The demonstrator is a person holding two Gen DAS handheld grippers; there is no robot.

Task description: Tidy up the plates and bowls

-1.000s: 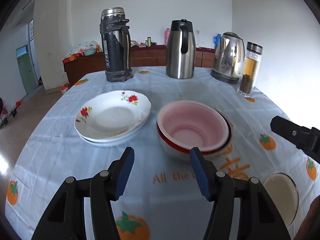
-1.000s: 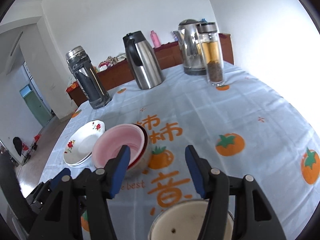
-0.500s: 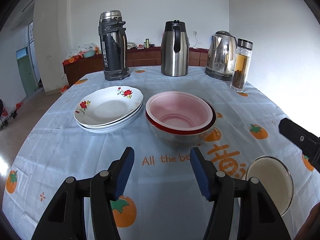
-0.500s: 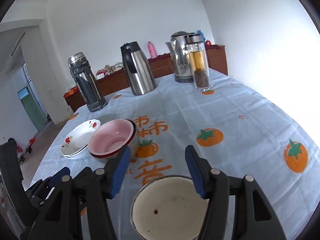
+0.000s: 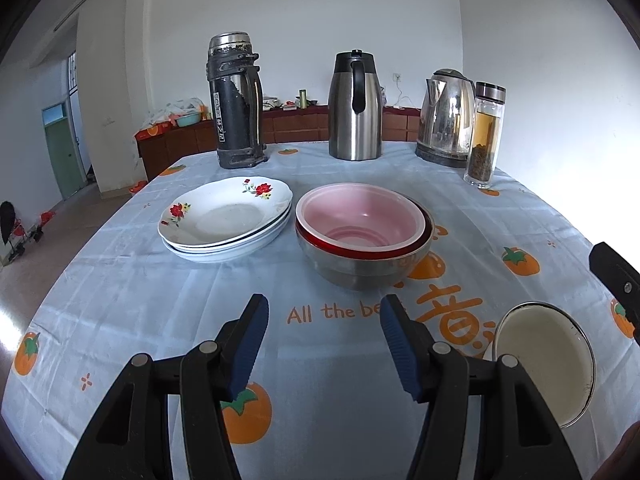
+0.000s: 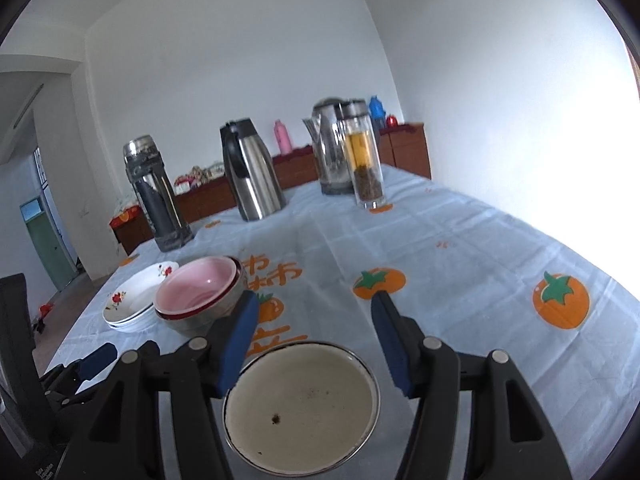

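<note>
Two stacks sit mid-table on the orange-print tablecloth (image 5: 120, 300): the nested bowls (image 5: 362, 232), pink inside red inside steel, are your landmark, and the flowered plates (image 5: 226, 218) lie just beside them on their left. Your left tool (image 5: 322, 338) hovers nearer you than the bowls, released and gripping nothing. Your right tool (image 6: 312, 342) is likewise spread wide, poised over the cream enamel bowl (image 6: 300, 408), which stands apart from the bowls, to their right and nearer you; its fingers do not touch the rim. Behind the bowls stand a black flask (image 5: 236, 104), a steel jug (image 5: 354, 106), a kettle (image 5: 446, 118) and a tea bottle (image 5: 484, 136).
</note>
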